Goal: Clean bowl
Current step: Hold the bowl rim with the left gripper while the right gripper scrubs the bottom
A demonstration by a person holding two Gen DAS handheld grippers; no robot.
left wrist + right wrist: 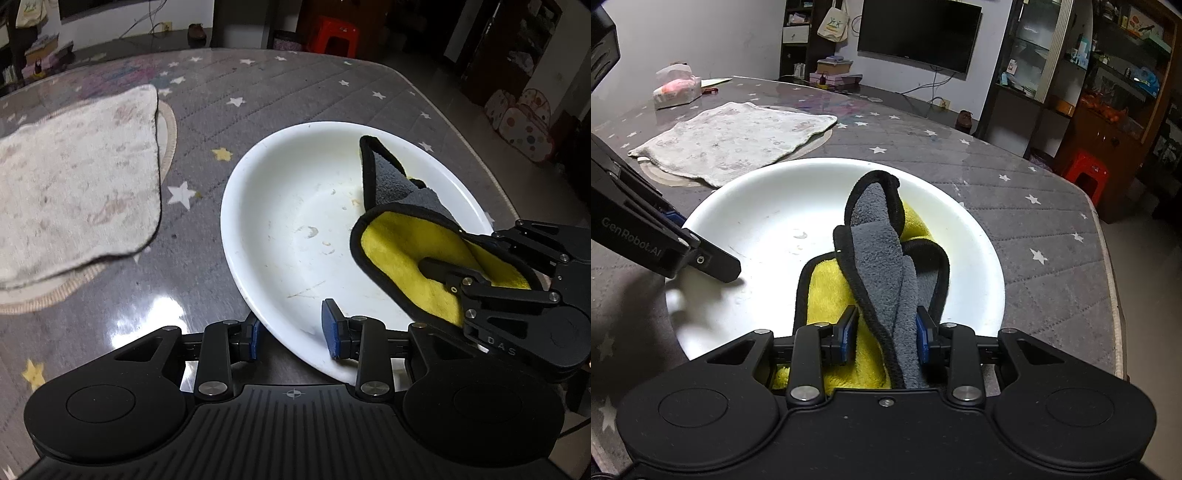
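Note:
A white bowl [295, 206] with dried food specks sits on the grey star-patterned table; it also shows in the right wrist view [768, 221]. My left gripper [293, 332] straddles the bowl's near rim, one blue pad outside and one inside, with a gap between pads and rim. My right gripper [886, 334] is shut on a yellow and grey cloth [882, 266] that lies inside the bowl. In the left wrist view the cloth [402, 240] rests against the bowl's right side, with the right gripper behind it.
A pale patterned towel [74, 177] lies on a round mat to the bowl's left, also in the right wrist view [731, 140]. A tissue pack [676, 86] sits at the far table edge. The table's right edge [1108, 258] is close to the bowl.

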